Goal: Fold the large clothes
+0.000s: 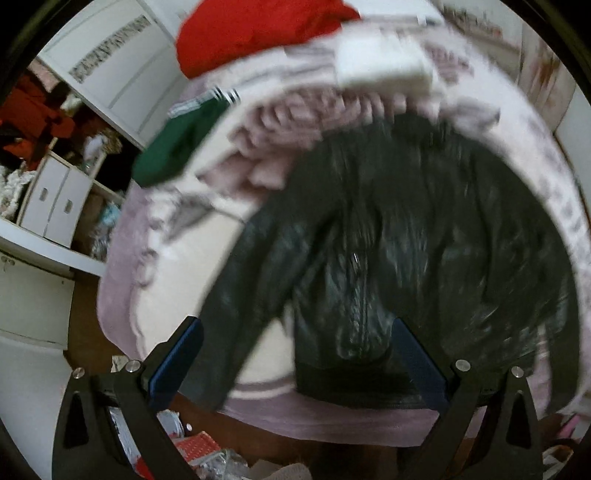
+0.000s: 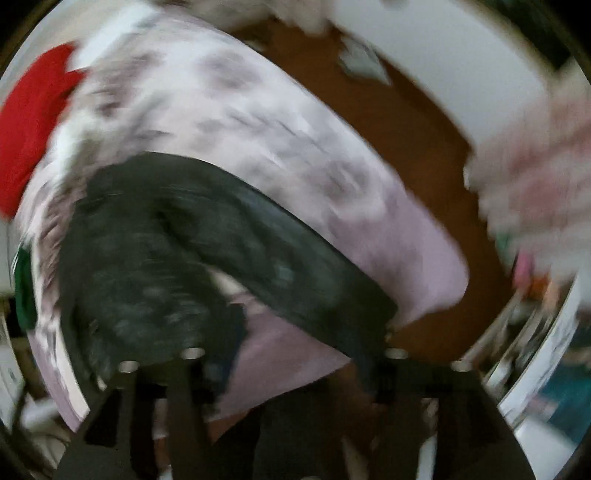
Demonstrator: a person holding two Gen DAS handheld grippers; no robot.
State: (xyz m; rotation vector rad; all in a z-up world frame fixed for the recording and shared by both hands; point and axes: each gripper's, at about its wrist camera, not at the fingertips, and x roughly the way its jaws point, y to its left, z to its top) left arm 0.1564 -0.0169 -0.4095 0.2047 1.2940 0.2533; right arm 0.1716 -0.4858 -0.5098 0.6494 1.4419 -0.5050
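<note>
Left gripper (image 1: 295, 343) with jaws spread wide; right gripper (image 2: 291, 373) blurred.

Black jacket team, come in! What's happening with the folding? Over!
Left gripper open, above the hem. Right gripper blurred, can't tell. Black jacket spread on the pink bedspread, unfolded. Red garment beyond it, clear.

Motion blur smears the whole right wrist view, so the right gripper (image 2: 291, 354) is only a dark shape, its jaws unreadable. The black jacket (image 2: 155, 266) hides part of the bed cover (image 2: 258, 122).
</note>
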